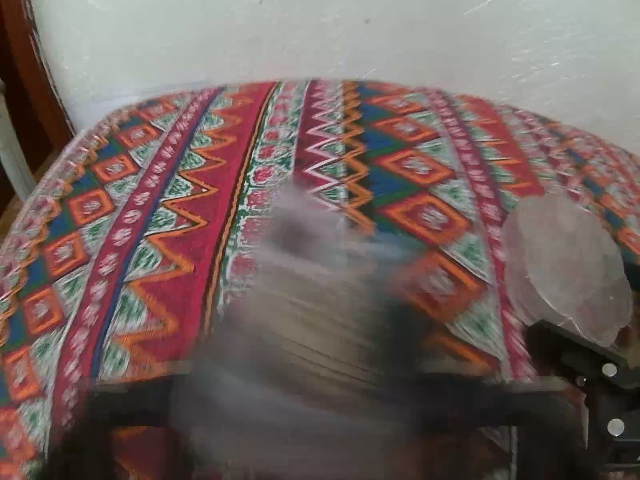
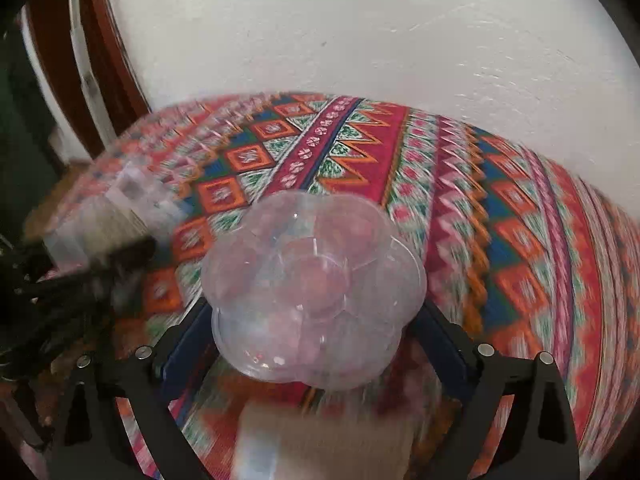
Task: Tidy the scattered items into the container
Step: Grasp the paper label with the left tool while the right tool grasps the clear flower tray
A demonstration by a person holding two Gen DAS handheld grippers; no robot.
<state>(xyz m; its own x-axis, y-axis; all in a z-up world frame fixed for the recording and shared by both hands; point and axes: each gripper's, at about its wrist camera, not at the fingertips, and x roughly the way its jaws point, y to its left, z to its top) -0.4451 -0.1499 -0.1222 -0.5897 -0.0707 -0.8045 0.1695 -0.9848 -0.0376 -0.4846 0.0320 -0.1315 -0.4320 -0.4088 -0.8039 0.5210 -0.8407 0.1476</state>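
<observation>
A clear flower-shaped plastic container [image 2: 314, 280] sits between the blue-padded fingers [image 2: 188, 344] of my right gripper [image 2: 316, 320], which is shut on its sides above the patterned cloth. The same container [image 1: 564, 264] shows at the right edge of the left wrist view. My left gripper [image 1: 308, 300] is smeared by motion blur. A clear box with tan contents [image 1: 316, 288] fills the space between its fingers. From the right wrist view that box [image 2: 120, 212] sits at the tip of the left gripper [image 2: 116, 256], left of the container.
A red, orange, blue and green patterned cloth [image 2: 500, 220] covers the table [image 1: 160, 220]. Behind it stands a white wall [image 1: 320, 20], with a dark wooden frame [image 2: 108, 60] at the left. A blurred tan and white object [image 2: 320, 440] lies just below my right gripper.
</observation>
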